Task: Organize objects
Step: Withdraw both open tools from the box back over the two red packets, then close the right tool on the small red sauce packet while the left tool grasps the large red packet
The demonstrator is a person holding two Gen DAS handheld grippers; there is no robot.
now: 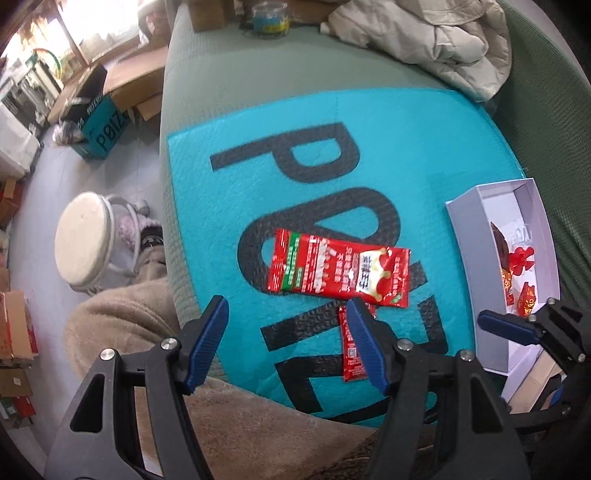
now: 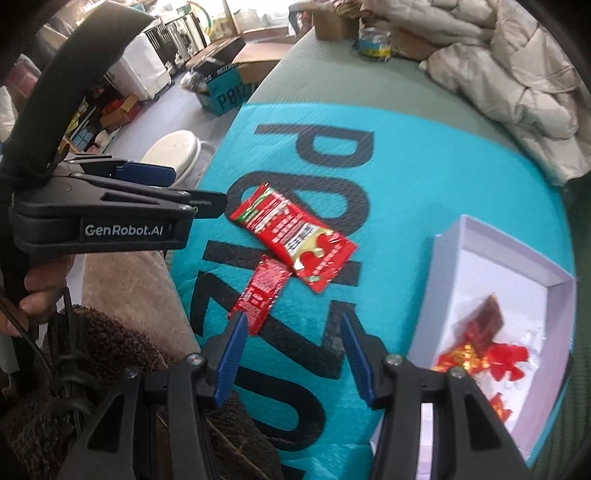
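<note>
A large red snack packet [image 1: 338, 271] [image 2: 293, 238] lies on a teal mailer bag [image 1: 317, 122] [image 2: 424, 177]. A narrow red sachet [image 1: 352, 350] [image 2: 260, 291] lies just under its near edge. My left gripper [image 1: 286, 314] is open and empty, hovering just short of the packets. My right gripper [image 2: 291, 328] is open and empty, near the sachet's lower end; it also shows in the left wrist view [image 1: 517, 325]. A white box [image 1: 465, 229] [image 2: 439, 280] at the right holds several red-wrapped items [image 1: 519, 258] [image 2: 480, 343].
A beige padded jacket [image 1: 436, 40] [image 2: 517, 74] lies at the back right. A jar [image 1: 267, 16] [image 2: 375, 40] and cardboard boxes stand at the far edge. A white stool [image 1: 83, 240] [image 2: 173, 147] stands on the floor at the left.
</note>
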